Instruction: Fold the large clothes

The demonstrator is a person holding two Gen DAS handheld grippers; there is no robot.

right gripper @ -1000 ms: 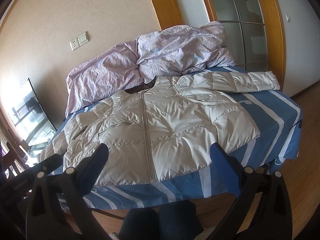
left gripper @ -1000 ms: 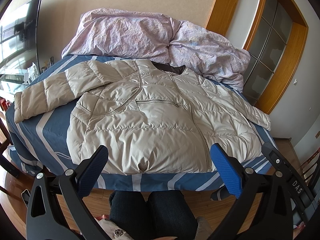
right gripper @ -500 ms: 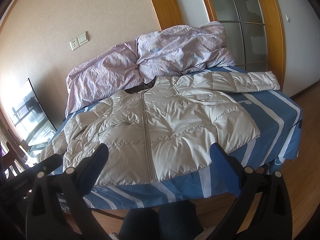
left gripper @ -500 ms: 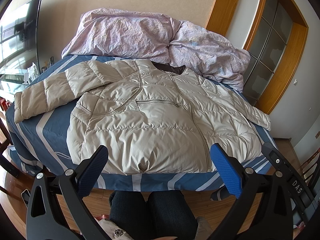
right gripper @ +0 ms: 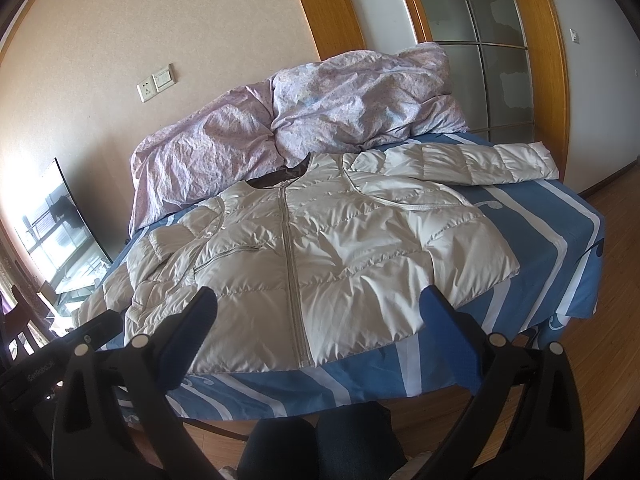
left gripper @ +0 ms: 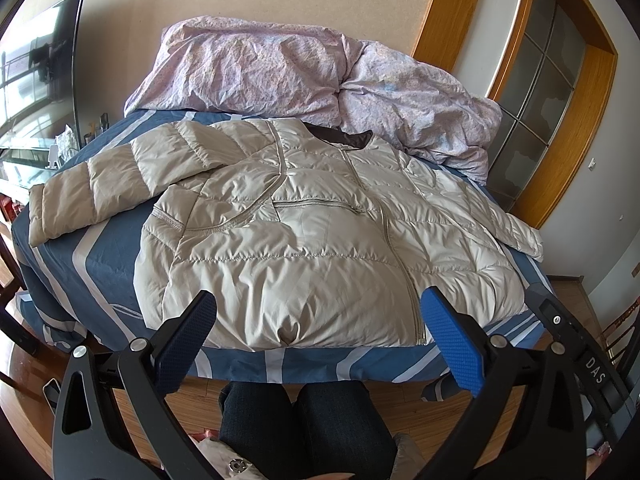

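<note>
Now, with both the left gripper [left gripper: 318,330] and the right gripper [right gripper: 318,328] wide open and empty near the hem, pinch each sleeve cuff of the jacket [left gripper: 320,240] and fold it inward flat.

Daylight, fairly bright, both views sharp. Strong glare at left edge of right wrist view, near TV [right gripper: 60,236], washing out detail there. Jacket [left gripper: 320,240] shiny, soft shadows in its folds. Heavy fisheye bending at edges; black vignette in corners. Door frame [right gripper: 556,60] curves.
</note>
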